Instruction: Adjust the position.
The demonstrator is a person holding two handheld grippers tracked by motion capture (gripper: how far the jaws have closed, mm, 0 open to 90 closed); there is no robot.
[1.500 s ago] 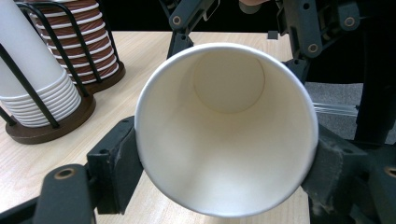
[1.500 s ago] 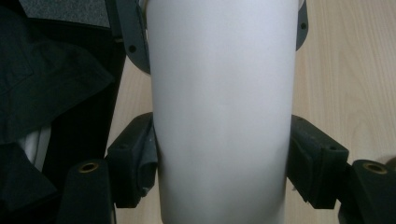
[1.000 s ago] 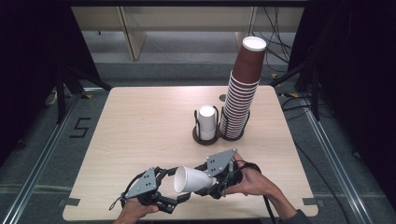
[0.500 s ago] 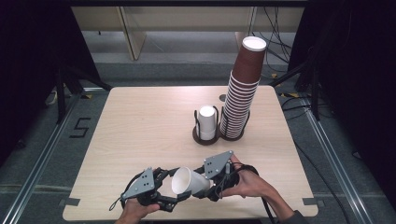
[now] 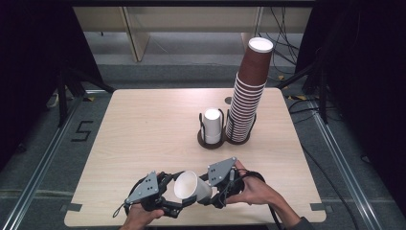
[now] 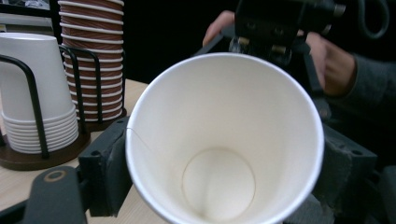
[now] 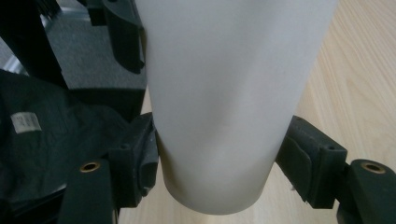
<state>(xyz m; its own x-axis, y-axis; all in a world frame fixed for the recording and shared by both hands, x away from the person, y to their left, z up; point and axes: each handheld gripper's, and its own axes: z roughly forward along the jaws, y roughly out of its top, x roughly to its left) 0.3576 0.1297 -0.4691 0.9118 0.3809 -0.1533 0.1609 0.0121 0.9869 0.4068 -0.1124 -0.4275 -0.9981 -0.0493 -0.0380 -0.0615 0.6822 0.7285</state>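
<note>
A white paper cup (image 5: 192,188) lies on its side in the air over the table's front edge, with its mouth turned toward my left gripper (image 5: 178,205). My right gripper (image 7: 219,163) is shut on the cup (image 7: 224,93) near its base, and its jaws have just been closing further. In the left gripper view I look straight into the cup (image 6: 224,140). The left gripper (image 6: 224,179) has a jaw on each side just behind the rim. Its jaws have just been opening, and the rim is round and undented.
A black twin holder (image 5: 210,142) stands mid-table with a short stack of upturned white cups (image 5: 212,125) and a tall leaning stack of brown cups (image 5: 249,91). Both stacks, white (image 6: 37,93) and brown (image 6: 93,46), are beyond the left gripper. The table's front edge (image 5: 191,225) lies just under the hands.
The cup and both grippers have shifted slightly left and toward the front edge. The cup's mouth now faces the left gripper more squarely.
</note>
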